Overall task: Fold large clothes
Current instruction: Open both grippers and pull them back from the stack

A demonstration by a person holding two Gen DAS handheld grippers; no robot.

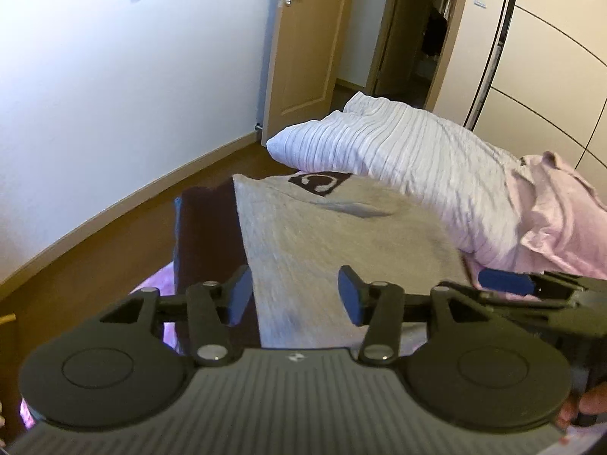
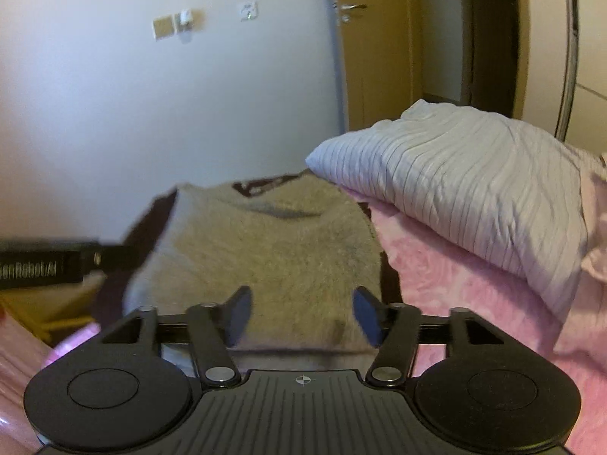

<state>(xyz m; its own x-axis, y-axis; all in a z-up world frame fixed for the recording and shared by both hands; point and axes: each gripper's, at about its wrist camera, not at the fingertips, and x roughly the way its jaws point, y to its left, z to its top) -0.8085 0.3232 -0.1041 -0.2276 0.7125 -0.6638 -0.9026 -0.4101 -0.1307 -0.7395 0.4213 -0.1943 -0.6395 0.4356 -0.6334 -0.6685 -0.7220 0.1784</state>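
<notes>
1. The grey sweater (image 1: 341,235) lies flat on the bed as a narrow folded panel, dark logo patch (image 1: 320,183) at the far end, near edge just under both grippers (looks like a fold has been laid down here, judging by the straight side edges).
2. The left gripper (image 1: 294,295) hangs over the near edge of the sweater, fingers apart, nothing between them; no pad touches cloth as far as I can see.
3. The right gripper (image 2: 303,316) hangs over the same near edge, fingers wide apart, also empty. In the left wrist view its blue finger (image 1: 504,281) pokes in from the right, so the two tools sit side by side, near each other.
4. Both point down at a slant toward the garment, my guess being that this keeps the hem in sight for the next pinch.
5. A dark maroon cloth (image 1: 206,242) shows beside and under the sweater on its left (a sleeve or another layer, cannot tell).
6. A striped white pillow (image 1: 409,159) rests just beyond the sweater on the right, overlapping its far corner; a pink shirt (image 1: 561,220) is bunched next to it, probably waiting its turn.
7. The pink bedcover (image 2: 455,292) is the work surface.
</notes>
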